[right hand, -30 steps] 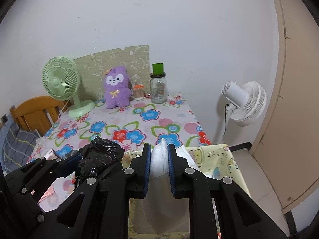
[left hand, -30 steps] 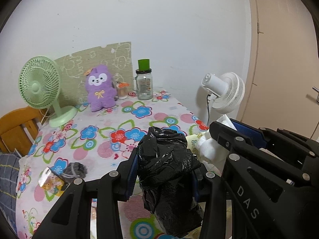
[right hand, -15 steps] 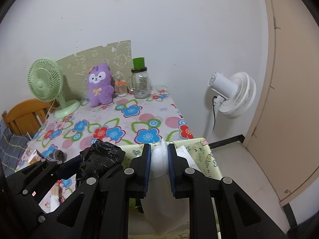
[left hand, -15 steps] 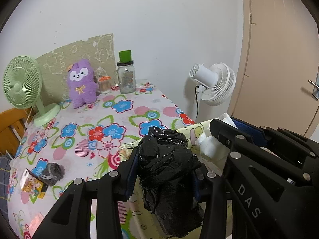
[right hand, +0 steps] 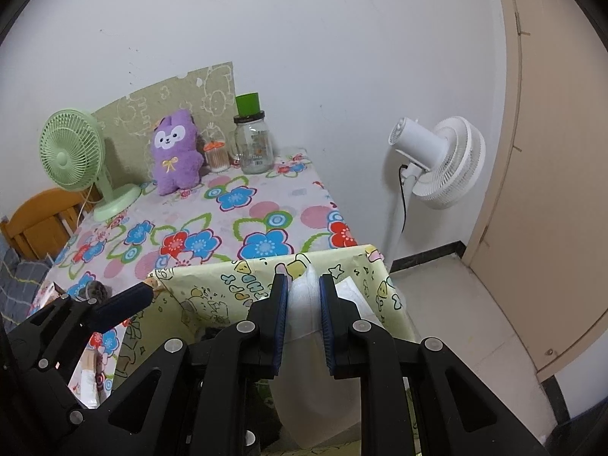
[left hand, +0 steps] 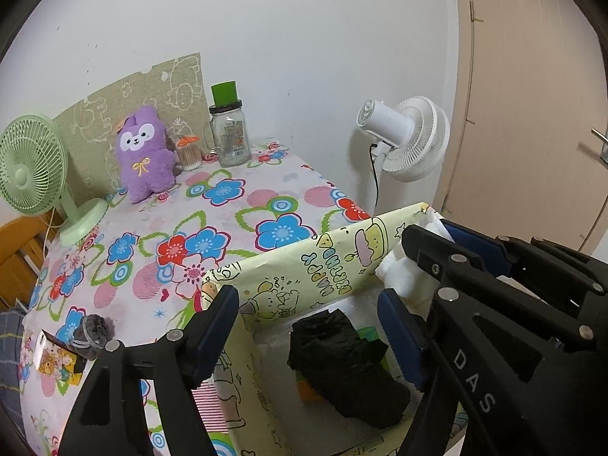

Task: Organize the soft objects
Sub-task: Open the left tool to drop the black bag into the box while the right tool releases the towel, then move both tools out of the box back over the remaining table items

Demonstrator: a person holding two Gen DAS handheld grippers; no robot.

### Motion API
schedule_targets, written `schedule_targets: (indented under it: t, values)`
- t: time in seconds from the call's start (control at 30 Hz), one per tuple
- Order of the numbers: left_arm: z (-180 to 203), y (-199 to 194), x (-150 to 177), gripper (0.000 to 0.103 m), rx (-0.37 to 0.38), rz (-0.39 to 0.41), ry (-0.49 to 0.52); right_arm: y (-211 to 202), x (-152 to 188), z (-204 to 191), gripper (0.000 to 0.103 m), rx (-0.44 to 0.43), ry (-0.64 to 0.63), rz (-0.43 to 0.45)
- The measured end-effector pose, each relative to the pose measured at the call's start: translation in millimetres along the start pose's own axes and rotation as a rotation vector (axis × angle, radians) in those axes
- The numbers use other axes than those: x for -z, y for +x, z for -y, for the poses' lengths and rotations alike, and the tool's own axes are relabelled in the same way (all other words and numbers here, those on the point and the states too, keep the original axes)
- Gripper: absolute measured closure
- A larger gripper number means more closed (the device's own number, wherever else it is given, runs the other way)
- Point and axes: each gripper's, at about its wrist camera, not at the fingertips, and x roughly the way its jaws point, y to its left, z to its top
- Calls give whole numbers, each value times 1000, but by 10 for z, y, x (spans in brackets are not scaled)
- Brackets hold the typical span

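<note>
My left gripper (left hand: 307,326) is open above a yellow cartoon-print storage box (left hand: 304,269) at the table's near edge. A crumpled black plastic bag (left hand: 342,364) lies loose inside the box, below the open jaws. My right gripper (right hand: 302,315) is shut on a white plastic bag (right hand: 304,304) and holds it over the box (right hand: 212,296); the bag hangs down between the fingers. The white bag also shows in the left wrist view (left hand: 406,273) beside the right gripper's fingers (left hand: 448,258).
A flowered tablecloth (left hand: 228,228) covers the table. At the back stand a green fan (left hand: 30,167), a purple plush (left hand: 144,155), a small jar (left hand: 188,152) and a glass jar with a green cup (left hand: 228,133). A grey pouch (left hand: 89,336) lies left. A white fan (left hand: 410,140) stands by the door.
My left gripper has opened and let go of the black bag, which has dropped into the yellow box. Both grippers have moved over the box; the right one still holds the white bag.
</note>
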Motion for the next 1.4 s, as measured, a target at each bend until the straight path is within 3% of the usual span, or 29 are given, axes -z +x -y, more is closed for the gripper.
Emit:
schedule_targets:
  t: [0.13,0.2,0.27,0.4,0.9,1.4]
  values:
    - [5,-24,7,20,-1,4,8,24,2,-7,71,0,-1,-8]
    - [4,-42,6,14,13,10,11,28,4,-12,51,-4,4,-14]
    - [-5,-68,5,10,11,18,12,19,5,-15,39,-19,14,-12]
    - [-53,-80,16,6,1,14,1,-13,7,-57,28,-13,11,-5]
    - [-364,-435,120,5,-37,75,-22,-290,21,-425,11,-3,-6,61]
    - [-762,-840,293,5,-71,123,-60,-570,76,-927,11,-37,-51,98]
